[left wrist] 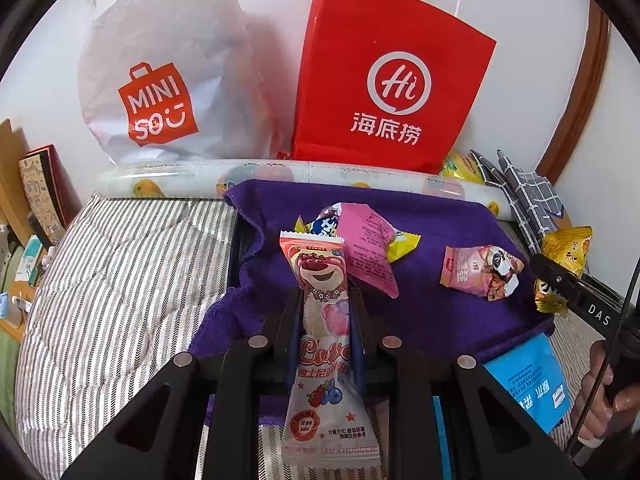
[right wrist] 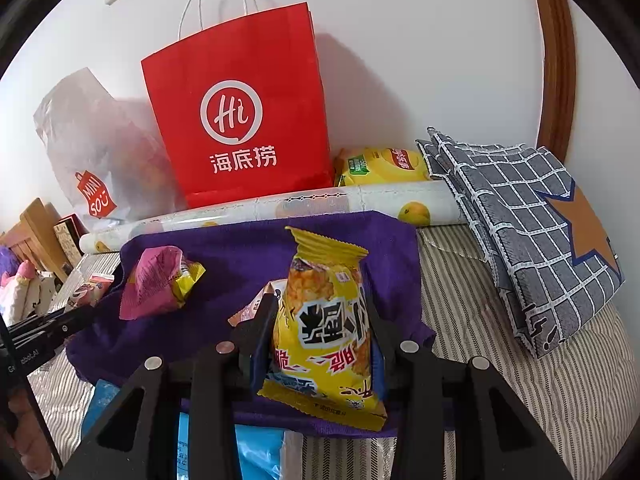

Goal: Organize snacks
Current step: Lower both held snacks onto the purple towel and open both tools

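My left gripper (left wrist: 325,304) is shut on a long pink bear snack pack (left wrist: 324,320), held above the purple towel (left wrist: 420,320). My right gripper (right wrist: 322,304) is shut on a yellow snack bag (right wrist: 326,332); that bag also shows at the right of the left wrist view (left wrist: 562,268). On the towel lie a pink packet (left wrist: 366,252) on a yellow one (left wrist: 404,242), and a pink panda packet (left wrist: 482,272). The pink packet also shows in the right wrist view (right wrist: 150,284). The red paper bag (right wrist: 240,120) and the white MINISO plastic bag (left wrist: 160,80) stand behind against the wall.
A rolled printed sheet (right wrist: 280,208) lies behind the towel. A yellow chips bag (right wrist: 380,166) and a grey checked bag (right wrist: 532,232) sit at right. A blue packet (left wrist: 528,380) lies near the towel's front. Striped bedding (left wrist: 120,280) surrounds all. Shelves with clutter (left wrist: 36,208) stand at left.
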The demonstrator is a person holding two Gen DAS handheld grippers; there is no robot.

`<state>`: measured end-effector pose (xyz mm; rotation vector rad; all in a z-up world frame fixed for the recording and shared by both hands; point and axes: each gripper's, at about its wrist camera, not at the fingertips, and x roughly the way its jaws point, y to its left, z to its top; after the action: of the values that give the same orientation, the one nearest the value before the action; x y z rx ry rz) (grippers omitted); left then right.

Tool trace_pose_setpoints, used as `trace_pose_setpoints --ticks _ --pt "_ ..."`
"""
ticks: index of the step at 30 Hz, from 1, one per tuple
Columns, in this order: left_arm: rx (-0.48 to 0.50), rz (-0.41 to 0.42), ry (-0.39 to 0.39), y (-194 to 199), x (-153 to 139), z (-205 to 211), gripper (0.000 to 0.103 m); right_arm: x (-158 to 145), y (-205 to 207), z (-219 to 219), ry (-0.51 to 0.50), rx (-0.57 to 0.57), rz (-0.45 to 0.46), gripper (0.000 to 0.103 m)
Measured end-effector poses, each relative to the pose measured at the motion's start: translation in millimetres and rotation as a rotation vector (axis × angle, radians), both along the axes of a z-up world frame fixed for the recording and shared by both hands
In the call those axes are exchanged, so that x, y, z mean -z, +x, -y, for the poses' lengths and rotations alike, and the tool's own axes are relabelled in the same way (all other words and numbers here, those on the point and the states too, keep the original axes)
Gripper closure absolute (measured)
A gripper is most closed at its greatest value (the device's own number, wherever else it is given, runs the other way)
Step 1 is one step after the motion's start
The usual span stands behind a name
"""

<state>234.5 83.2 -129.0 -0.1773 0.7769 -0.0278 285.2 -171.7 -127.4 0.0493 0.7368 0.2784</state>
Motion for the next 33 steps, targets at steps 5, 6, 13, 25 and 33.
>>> trace_pose_setpoints --ticks 5,6,13,25,33 --pt "0.004 -0.003 -0.001 -0.1 0.3 0.8 0.082 2.2 0.4 -3.6 -0.008 -0.009 -0.009 0.065" --pt "0.005 -0.003 -0.002 0.0 0.3 0.9 0.081 2.2 0.5 -4.5 -0.011 -0.011 -0.008 0.065" --pt "0.019 -0.005 0.0 -0.4 1.2 4.3 0.081 2.8 0.7 -5.6 -0.017 -0.012 -0.009 0.064" --pt "0.035 -0.035 -0.03 2.0 4.6 3.0 0.081 2.6 0.3 -6.9 -0.031 -0.01 -0.002 0.064" --pt "0.041 -0.043 -0.029 2.7 4.9 4.1 0.08 -1.5 -3.3 -8.8 -0.039 -0.013 0.024 0.064"
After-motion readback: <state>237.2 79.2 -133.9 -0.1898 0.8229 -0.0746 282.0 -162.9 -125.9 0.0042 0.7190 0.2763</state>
